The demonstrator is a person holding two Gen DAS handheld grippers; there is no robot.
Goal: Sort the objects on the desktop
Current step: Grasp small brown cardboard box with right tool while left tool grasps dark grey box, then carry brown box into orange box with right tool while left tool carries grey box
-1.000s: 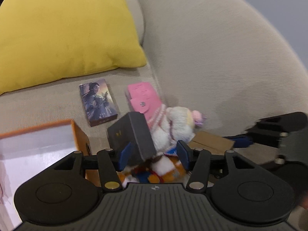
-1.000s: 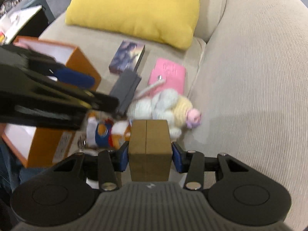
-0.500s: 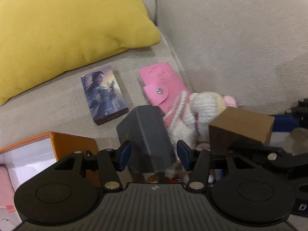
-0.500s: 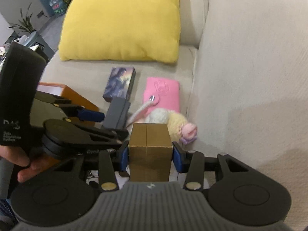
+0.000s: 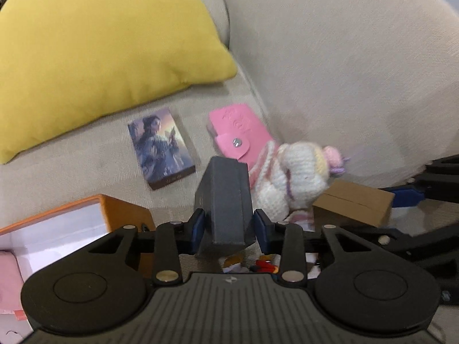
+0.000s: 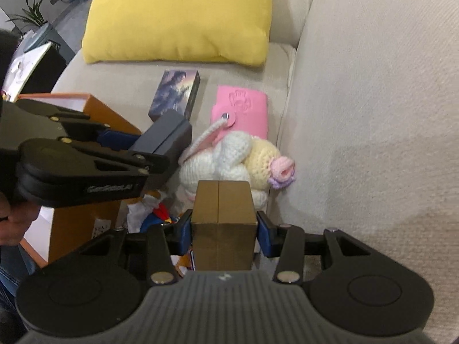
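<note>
Bare seat (image 6: 120,86) beside yellow cushion (image 6: 183,14)

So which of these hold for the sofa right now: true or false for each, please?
1. The right gripper holds a brown cardboard box. True.
2. The grey box lies flat on the sofa, untouched. False: it sits between the closing jaws of the left gripper.
3. The pink wallet lies next to the picture card box. True.
4. The yellow cushion sits inside the orange box. False: it rests on the sofa seat.
5. The knitted toy is blue. False: white, yellow and pink.
</note>
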